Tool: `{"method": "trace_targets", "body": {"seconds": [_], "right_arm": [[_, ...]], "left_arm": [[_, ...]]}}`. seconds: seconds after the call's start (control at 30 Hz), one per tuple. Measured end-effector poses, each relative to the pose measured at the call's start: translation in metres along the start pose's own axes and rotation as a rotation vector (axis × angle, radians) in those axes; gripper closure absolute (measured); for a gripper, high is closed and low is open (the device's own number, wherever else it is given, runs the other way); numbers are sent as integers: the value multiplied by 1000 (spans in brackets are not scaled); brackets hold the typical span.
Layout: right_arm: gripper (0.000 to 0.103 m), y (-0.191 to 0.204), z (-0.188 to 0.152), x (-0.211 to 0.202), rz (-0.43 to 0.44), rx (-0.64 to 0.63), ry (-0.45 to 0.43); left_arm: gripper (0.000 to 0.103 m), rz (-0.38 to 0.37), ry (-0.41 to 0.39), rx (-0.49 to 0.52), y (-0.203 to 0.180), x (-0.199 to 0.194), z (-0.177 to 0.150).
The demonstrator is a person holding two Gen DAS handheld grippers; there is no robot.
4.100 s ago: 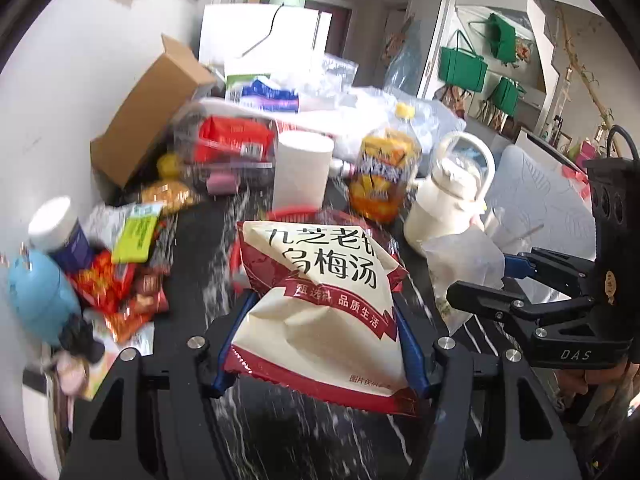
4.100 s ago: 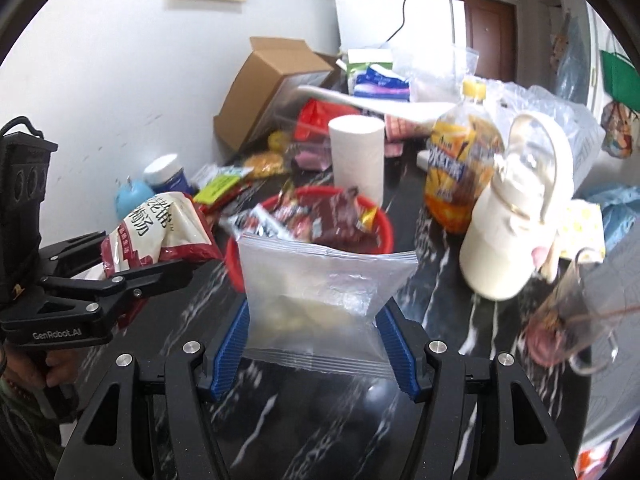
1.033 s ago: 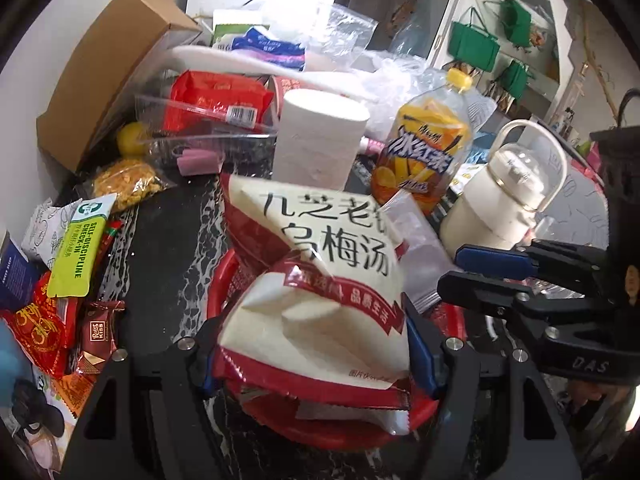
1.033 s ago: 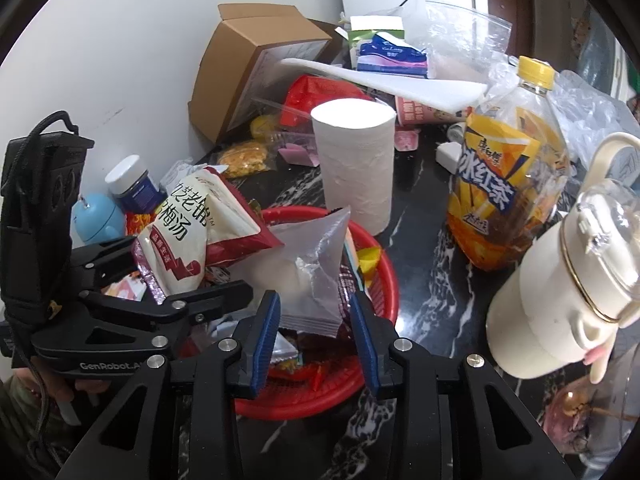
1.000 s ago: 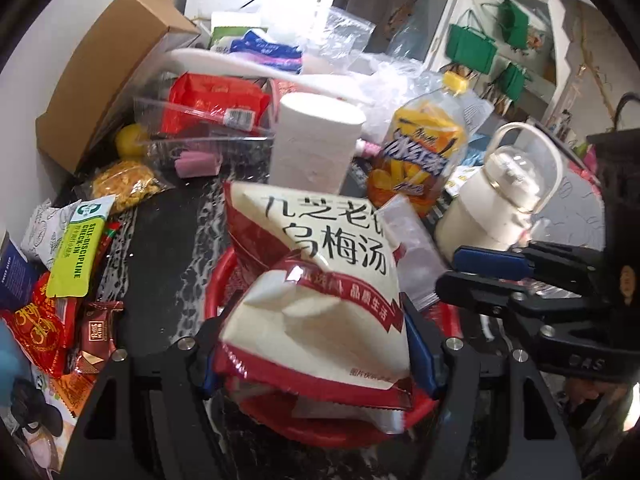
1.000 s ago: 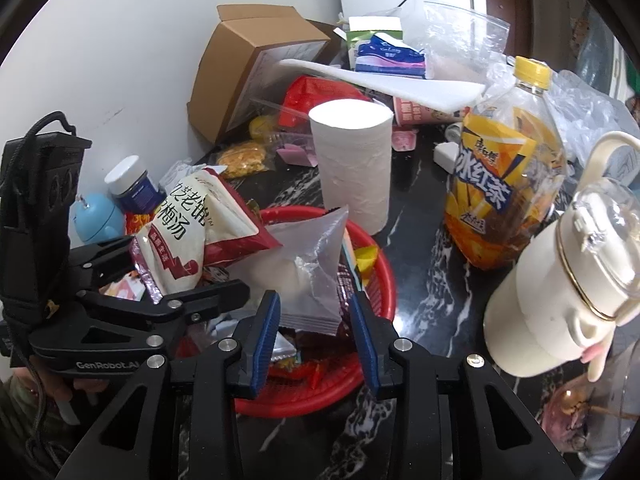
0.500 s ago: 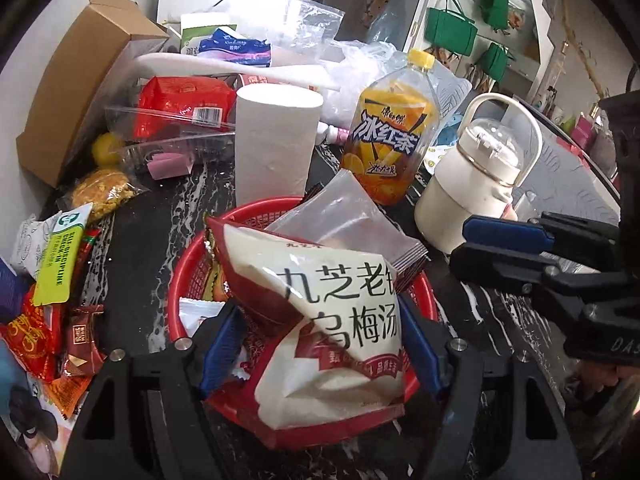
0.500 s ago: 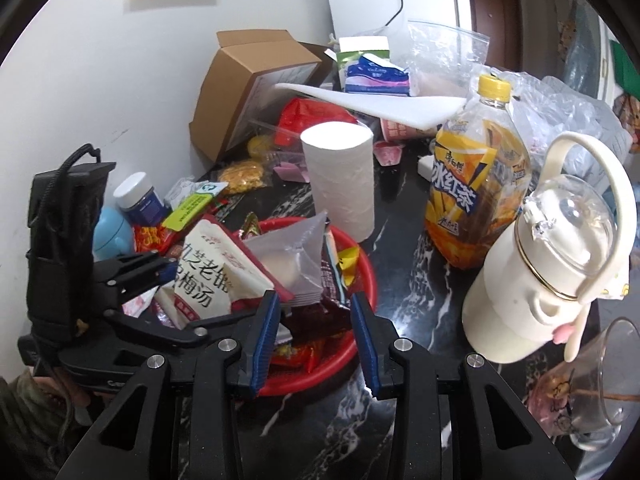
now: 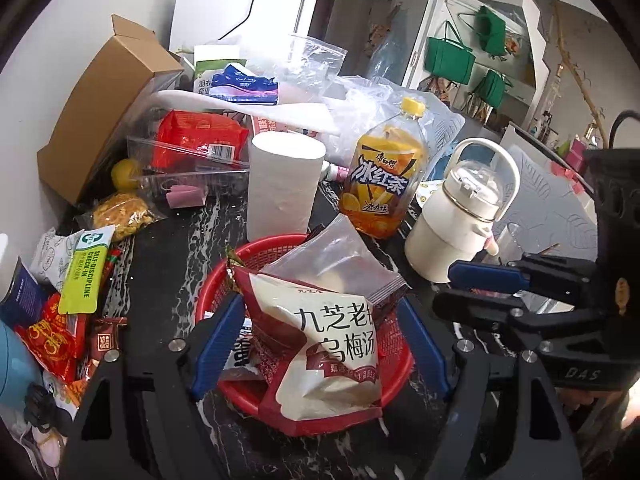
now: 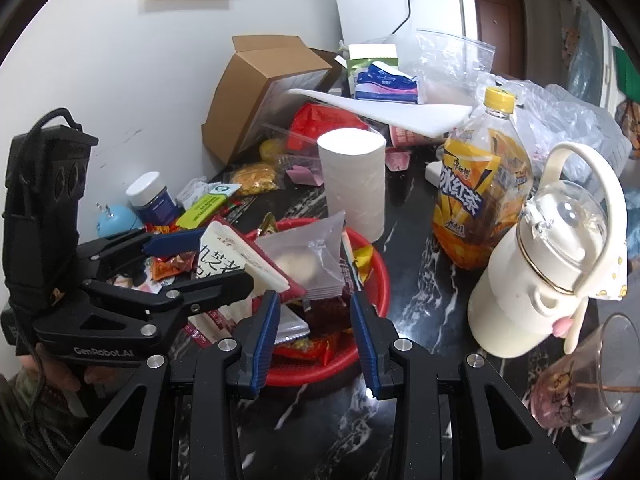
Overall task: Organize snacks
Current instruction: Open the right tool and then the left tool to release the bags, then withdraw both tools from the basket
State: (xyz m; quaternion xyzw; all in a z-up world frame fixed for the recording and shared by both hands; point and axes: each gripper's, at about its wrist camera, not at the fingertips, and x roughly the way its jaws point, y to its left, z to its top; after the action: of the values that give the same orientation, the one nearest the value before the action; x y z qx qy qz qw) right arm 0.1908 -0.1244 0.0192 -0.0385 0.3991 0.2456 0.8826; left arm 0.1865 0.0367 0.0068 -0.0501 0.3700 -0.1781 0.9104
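Now resting in the red basket (image 9: pixel 256 254): red-and-white snack bag (image 9: pixel 328 352), clear packet (image 9: pixel 332 264) behind it. Left gripper (image 9: pixel 320 344) released around the bag; right gripper (image 10: pixel 314 316) released over the basket, empty.

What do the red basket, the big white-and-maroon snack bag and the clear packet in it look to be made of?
Red basket: looks like moulded plastic, a fine open mesh with a glossy rim.
Snack bag: printed plastic film, likely laminated; it creases and puffs, with a satin sheen.
Clear packet: frosted translucent film with crimped end seals; a pale round snack shows through.
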Motion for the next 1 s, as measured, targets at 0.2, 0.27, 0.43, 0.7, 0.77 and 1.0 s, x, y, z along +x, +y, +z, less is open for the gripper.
{"method": "trace_targets", "body": {"seconds": [0.2, 0.27, 0.43, 0.7, 0.77, 1.0], "right_arm": [[67, 4, -4, -6, -30, 5, -7], [66, 6, -5, -9, -34, 2, -13], [60, 15, -4, -20, -50, -5, -38], [60, 29, 2, -56, -93, -19, -111], [60, 33, 3, -68, -99, -21, -137], [54, 48, 2, -112, -138, -15, -232]], "left_arm": [[25, 23, -15, -11, -1, -13, -1], [25, 42, -25, 0, -3, -18, -1], [25, 76, -59, 10, -6, -38, 2], [25, 135, -122, 44, -19, -80, 9], [25, 147, -141, 48, -22, -92, 11], [25, 195, -177, 68, -37, -129, 8]]}}
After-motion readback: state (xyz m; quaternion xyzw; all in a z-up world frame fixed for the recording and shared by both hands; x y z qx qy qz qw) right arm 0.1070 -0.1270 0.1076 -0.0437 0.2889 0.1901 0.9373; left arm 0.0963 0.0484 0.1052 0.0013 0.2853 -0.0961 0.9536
